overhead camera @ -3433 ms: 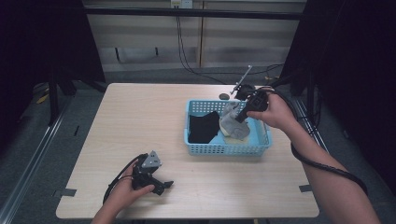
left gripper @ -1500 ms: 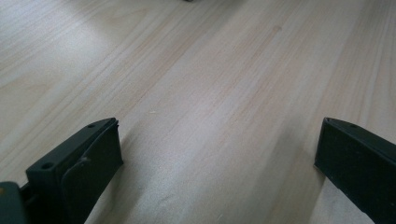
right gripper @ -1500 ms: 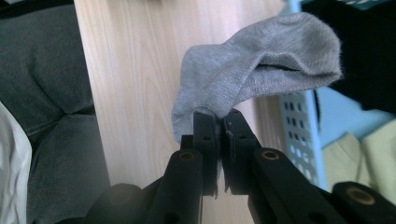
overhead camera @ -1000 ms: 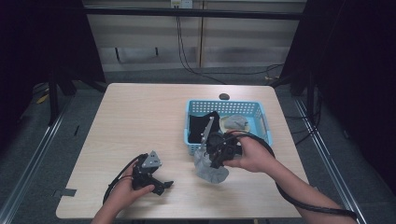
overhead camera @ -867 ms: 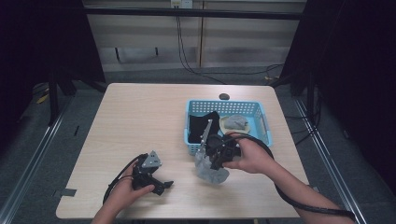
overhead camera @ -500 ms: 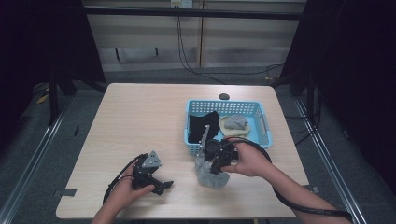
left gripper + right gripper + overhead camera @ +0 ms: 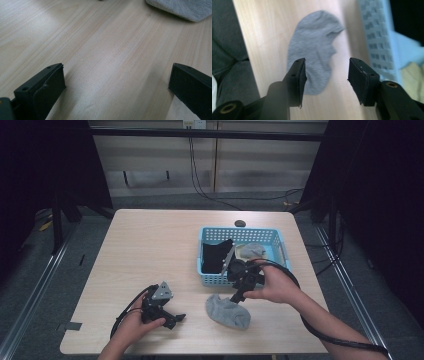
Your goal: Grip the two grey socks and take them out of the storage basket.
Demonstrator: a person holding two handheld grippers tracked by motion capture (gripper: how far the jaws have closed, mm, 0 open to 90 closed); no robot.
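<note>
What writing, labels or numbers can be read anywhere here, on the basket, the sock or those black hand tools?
None: no readable text shows on the blue basket, the grey sock, the left gripper, the right gripper or the table.
</note>
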